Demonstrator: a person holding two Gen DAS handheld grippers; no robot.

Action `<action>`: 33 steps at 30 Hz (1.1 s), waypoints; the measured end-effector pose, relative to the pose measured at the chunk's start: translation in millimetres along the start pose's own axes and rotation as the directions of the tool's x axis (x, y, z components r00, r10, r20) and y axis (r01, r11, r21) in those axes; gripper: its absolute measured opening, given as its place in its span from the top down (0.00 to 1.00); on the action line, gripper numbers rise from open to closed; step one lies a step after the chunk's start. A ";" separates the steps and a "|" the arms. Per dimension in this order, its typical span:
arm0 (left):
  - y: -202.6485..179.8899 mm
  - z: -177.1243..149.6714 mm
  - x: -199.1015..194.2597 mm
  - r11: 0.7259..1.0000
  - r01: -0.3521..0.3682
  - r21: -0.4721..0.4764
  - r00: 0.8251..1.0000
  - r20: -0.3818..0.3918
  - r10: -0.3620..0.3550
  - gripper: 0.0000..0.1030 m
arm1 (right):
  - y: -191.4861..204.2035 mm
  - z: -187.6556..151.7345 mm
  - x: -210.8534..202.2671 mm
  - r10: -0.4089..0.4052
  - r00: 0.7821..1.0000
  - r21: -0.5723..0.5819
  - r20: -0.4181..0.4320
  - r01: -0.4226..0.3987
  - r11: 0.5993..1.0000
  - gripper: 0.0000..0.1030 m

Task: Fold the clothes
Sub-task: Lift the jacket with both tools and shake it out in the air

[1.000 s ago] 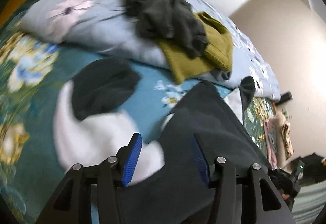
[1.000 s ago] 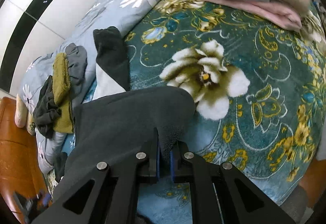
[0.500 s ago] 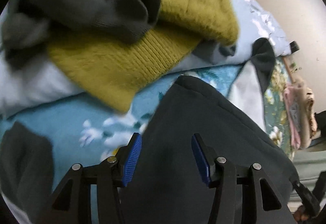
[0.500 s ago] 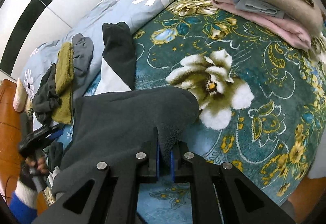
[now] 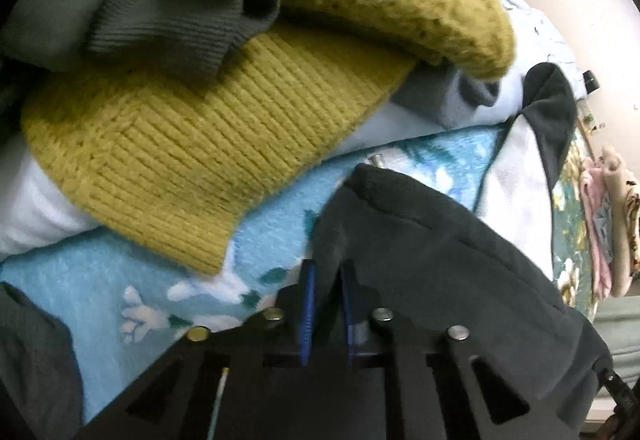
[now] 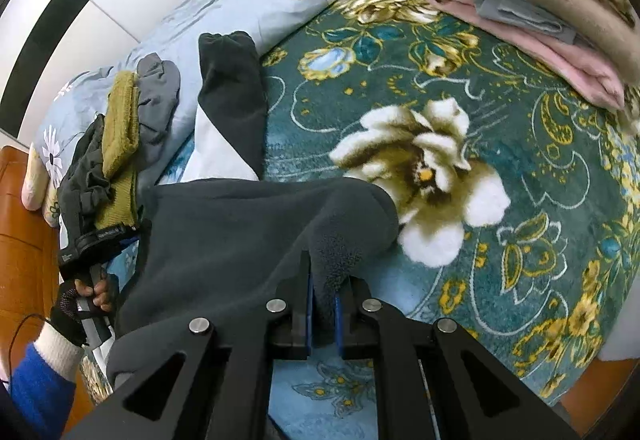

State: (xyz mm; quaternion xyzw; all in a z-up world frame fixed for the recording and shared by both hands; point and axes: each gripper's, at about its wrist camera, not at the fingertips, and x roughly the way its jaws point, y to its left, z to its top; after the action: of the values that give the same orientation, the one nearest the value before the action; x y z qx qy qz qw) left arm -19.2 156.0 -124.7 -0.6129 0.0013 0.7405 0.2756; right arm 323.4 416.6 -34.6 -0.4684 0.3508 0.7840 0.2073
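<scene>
My dark grey fleece garment [image 6: 224,224] lies spread across the bed's floral blanket, 1 fuzzy corner lifted and pinched, another edge [image 5: 420,240] bunched up. Its black-and-white part [image 6: 230,112] stretches toward the bed's far edge.

Black left gripper [image 5: 326,294] and right gripper [image 6: 323,294], blue pads [image 5: 307,314], silver screws; black fingerless glove [image 6: 66,310], white cuff, blue sleeve [image 6: 42,388].

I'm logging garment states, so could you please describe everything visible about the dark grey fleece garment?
The dark grey fleece garment is thick, fuzzy and matte. It lies spread and partly folded on the floral blanket, over a white-and-dark garment. The right gripper pinches one fuzzy edge; the left gripper is shut on another edge.
</scene>
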 end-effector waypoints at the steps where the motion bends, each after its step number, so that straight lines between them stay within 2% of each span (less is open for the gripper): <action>1: 1.0 -2.6 -6.5 1.000 0.002 -0.017 1.000 0.019 -0.002 0.90 | 1.9 1.0 -2.2 0.002 1.000 -0.003 0.006 -0.002 1.000 0.93; 4: 6.0 -9.8 -42.0 0.997 0.047 -0.068 0.994 0.101 -0.040 0.91 | 11.7 4.7 -15.1 0.022 0.999 -0.025 0.037 -0.021 0.999 0.93; 6: 5.2 -15.8 -76.1 0.995 0.085 -0.054 0.982 0.175 -0.075 0.91 | 19.2 7.3 -25.2 0.037 0.998 -0.043 0.060 -0.035 0.998 0.93; 9: 1.1 -28.9 -142.4 0.994 0.110 -0.010 0.947 0.304 -0.102 0.91 | 37.5 11.5 -45.7 0.080 0.991 -0.087 0.109 -0.071 0.994 0.93; 12: 7.0 -37.5 -209.3 0.994 0.114 -0.001 0.899 0.426 -0.102 0.91 | 62.5 17.7 -68.1 0.131 0.978 -0.145 0.165 -0.107 0.984 0.93; 14: 18.4 -42.3 -256.4 0.993 0.118 -0.021 0.856 0.509 -0.091 0.92 | 82.1 23.1 -85.8 0.174 0.963 -0.193 0.205 -0.135 0.972 0.93; 18: 38.5 -54.2 -343.6 0.991 0.125 -0.051 0.758 0.649 -0.062 0.92 | 122.2 40.8 -122.8 0.266 0.927 -0.265 0.264 -0.195 0.944 0.93; 20: 47.3 -64.5 -388.3 0.991 0.127 -0.050 0.703 0.709 -0.054 0.92 | 142.2 45.9 -143.2 0.324 0.901 -0.299 0.290 -0.236 0.925 0.93; 27: 65.8 -126.3 -517.1 0.992 0.128 -0.006 0.502 0.863 -0.059 0.92 | 207.9 39.3 -234.8 0.456 0.793 -0.485 0.404 -0.237 0.842 0.93; 29: 68.0 -150.1 -542.0 0.993 0.116 0.026 0.454 0.888 -0.076 0.92 | 213.9 37.2 -255.9 0.486 0.770 -0.516 0.413 -0.242 0.822 0.93; 31: 70.0 -171.3 -562.0 0.994 0.093 0.052 0.415 0.906 -0.086 0.92 | 219.6 29.8 -278.2 0.514 0.748 -0.559 0.420 -0.233 0.796 0.93; 32: 70.2 -180.1 -568.9 0.995 0.081 0.063 0.402 0.911 -0.090 0.92 | 221.8 25.4 -287.0 0.523 0.739 -0.579 0.424 -0.223 0.785 0.93; 33: 70.8 -184.5 -572.0 0.995 0.078 0.069 0.398 0.912 -0.095 0.92 | 223.6 22.1 -294.5 0.530 0.733 -0.597 0.426 -0.212 0.774 0.93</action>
State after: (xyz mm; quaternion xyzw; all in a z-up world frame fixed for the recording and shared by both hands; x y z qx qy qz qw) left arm 174.4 -199.3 325.2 -0.1061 -0.1755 0.9396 0.2741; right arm 304.2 284.8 311.0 -0.1643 0.1409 0.9763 0.0035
